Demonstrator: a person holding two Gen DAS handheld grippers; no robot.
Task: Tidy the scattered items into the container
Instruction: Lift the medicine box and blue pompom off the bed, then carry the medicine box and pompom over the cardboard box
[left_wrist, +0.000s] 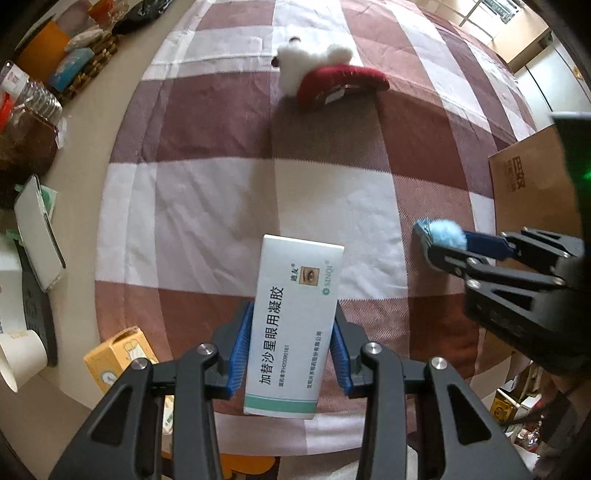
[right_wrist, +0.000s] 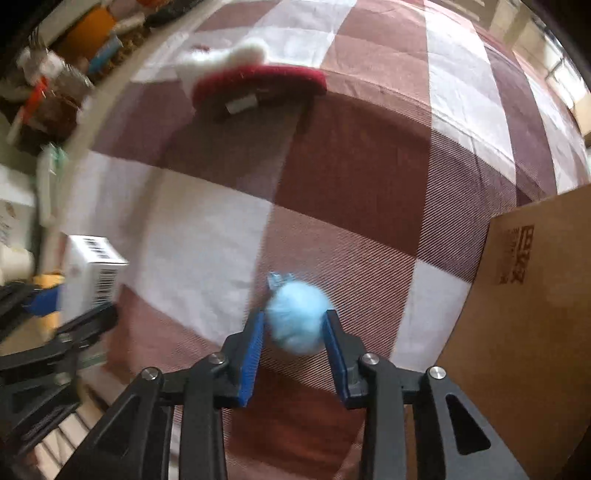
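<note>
Medicine box: left wrist view; light, stiff white carton, long sides clamped by left gripper above the checked cloth.
Hair clip: red felt, white fluff, lying far off.
Blue pompom: right wrist view; soft, weightless, squeezed by right gripper.
Cardboard box: container, right.

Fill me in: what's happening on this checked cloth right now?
A person is working two handheld tongs over the checked cloth. The left tongs are clamped on a white eye-gel medicine box, lifted off the cloth. The right tongs grip a fluffy light-blue pom-pom. The cardboard box sits at the right, close to the right tongs. A red-and-white plush hair clip lies on the cloth further off, not yet picked up.
</note>
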